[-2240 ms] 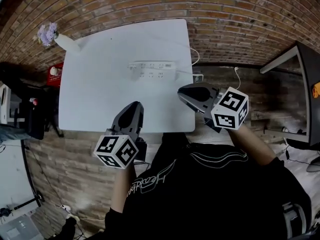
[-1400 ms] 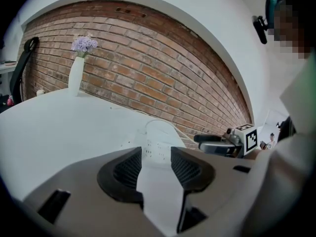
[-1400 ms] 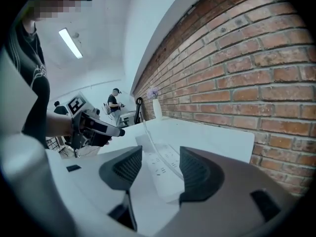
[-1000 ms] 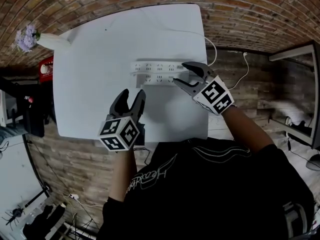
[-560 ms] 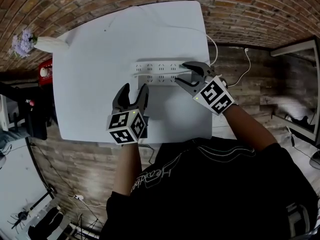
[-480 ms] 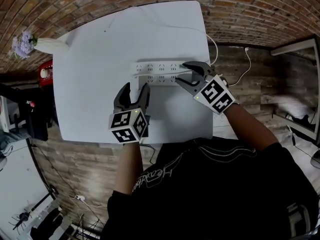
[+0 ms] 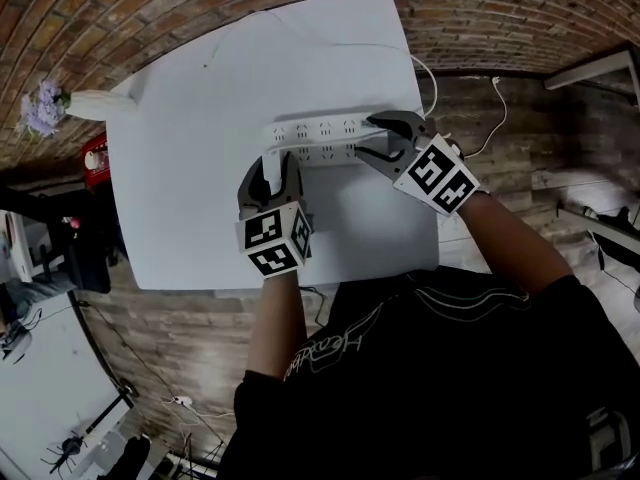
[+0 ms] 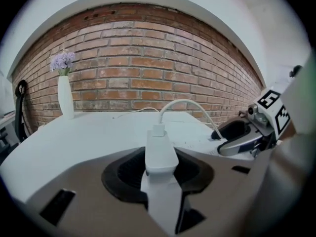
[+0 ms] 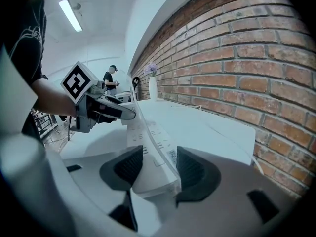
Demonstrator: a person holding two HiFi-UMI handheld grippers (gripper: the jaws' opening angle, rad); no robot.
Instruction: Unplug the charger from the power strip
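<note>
A white power strip [image 7: 325, 138] lies across the white table [image 7: 190, 218]. A white charger [image 7: 271, 164] stands plugged in at its left end, and its cable [image 8: 187, 102] arcs away to the right. My left gripper [image 7: 272, 171] straddles the charger [image 8: 160, 154]. Its jaws are closing, and the pads look just clear of the charger's sides. My right gripper [image 7: 376, 138] is shut on the strip's right end [image 9: 148, 152], a pad on each long side. The left gripper [image 9: 106, 110] shows at the far end of the strip in the right gripper view.
A white vase with purple flowers [image 7: 90, 100] lies toward the table's left corner and appears upright in the left gripper view [image 8: 65, 95]. A white cord [image 7: 432, 83] hangs off the right edge. A brick wall borders the table. A person [image 9: 111, 80] stands far back.
My left gripper moved up the table from the near edge to the strip's left end and now has the charger between its jaws. My right gripper stayed on the strip's right end.
</note>
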